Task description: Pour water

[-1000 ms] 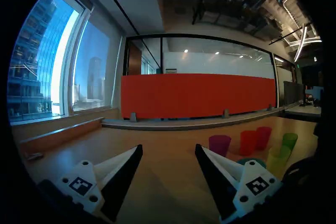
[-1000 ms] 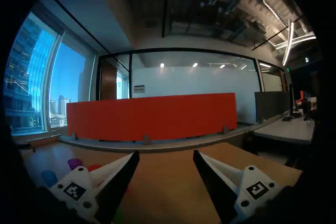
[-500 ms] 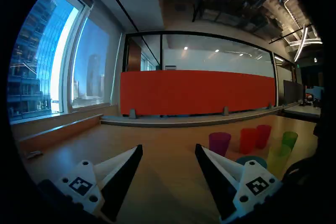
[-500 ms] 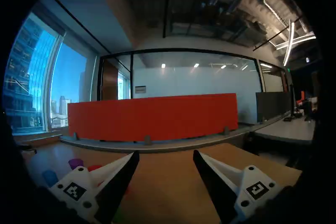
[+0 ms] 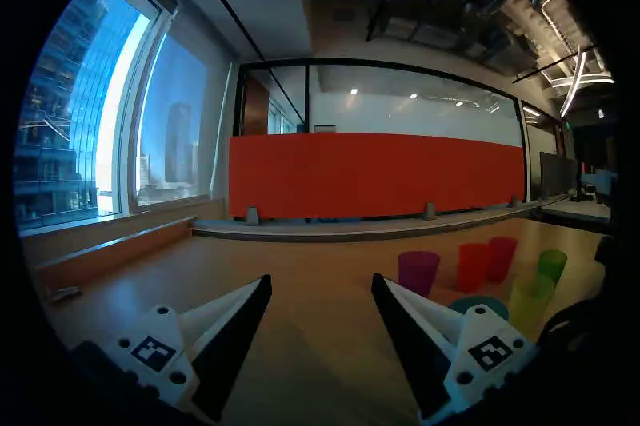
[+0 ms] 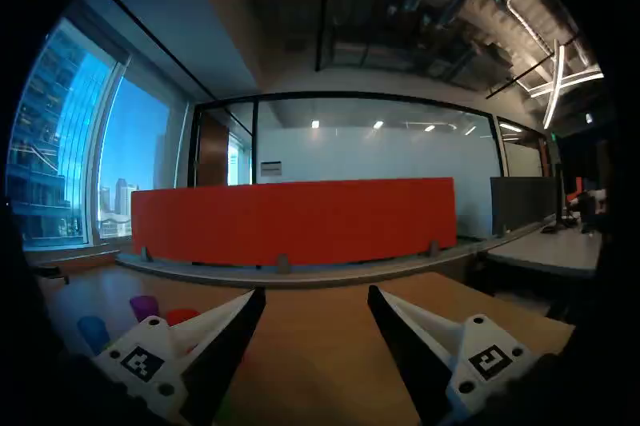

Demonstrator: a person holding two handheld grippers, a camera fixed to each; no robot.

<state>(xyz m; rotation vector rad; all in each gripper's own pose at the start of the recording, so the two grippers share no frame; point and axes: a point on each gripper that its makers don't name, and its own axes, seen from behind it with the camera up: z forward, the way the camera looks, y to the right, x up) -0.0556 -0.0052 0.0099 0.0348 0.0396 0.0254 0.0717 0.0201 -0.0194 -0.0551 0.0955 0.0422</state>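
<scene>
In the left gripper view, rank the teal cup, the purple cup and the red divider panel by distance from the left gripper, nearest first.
1. Teal cup, low on the right, closest.
2. Purple cup, farther ahead, slightly right.
3. Red divider panel, across the background.

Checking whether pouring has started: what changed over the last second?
Barely anything. Left tongs and right tongs likely dipped slightly: the cups sit a touch higher in both views. Nothing grasped or released; both tongs stay open and empty, cups unmoved.

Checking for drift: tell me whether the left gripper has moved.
Yes, slightly: the left gripper dipped downward; the red partition sits higher in its view.
</scene>
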